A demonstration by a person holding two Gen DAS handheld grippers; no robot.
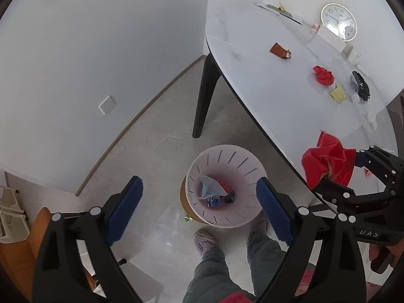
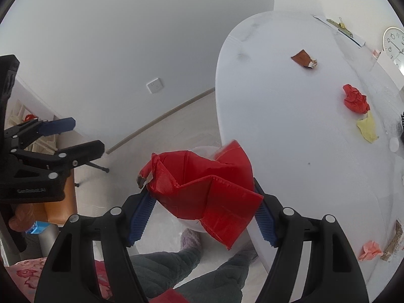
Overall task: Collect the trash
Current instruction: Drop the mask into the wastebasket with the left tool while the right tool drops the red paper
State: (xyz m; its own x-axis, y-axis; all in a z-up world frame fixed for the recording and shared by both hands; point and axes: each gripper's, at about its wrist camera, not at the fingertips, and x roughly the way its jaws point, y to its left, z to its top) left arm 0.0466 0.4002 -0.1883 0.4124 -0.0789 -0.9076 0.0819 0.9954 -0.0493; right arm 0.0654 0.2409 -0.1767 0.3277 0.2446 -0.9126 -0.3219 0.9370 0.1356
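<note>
My left gripper (image 1: 199,184) hangs open and empty above a white waste bin (image 1: 227,156) on the floor. In the bin lie a blue face mask (image 1: 210,189) and small scraps. My right gripper (image 2: 203,197) is shut on a large crumpled red paper (image 2: 202,184), held at the table's edge, just right of the bin. The left wrist view shows that red paper (image 1: 325,159) too. On the white table (image 1: 252,88) lie a brown wrapper (image 1: 279,50), a red paper ball (image 1: 323,74), a yellow scrap (image 1: 337,93) and a pink scrap (image 2: 370,250).
A black table leg (image 1: 204,96) stands behind the bin. The person's slippered feet (image 1: 204,240) are right in front of it. A green scrap (image 1: 188,218) lies on the floor. A clock (image 1: 338,21) and a black toothed object (image 1: 361,85) rest on the table.
</note>
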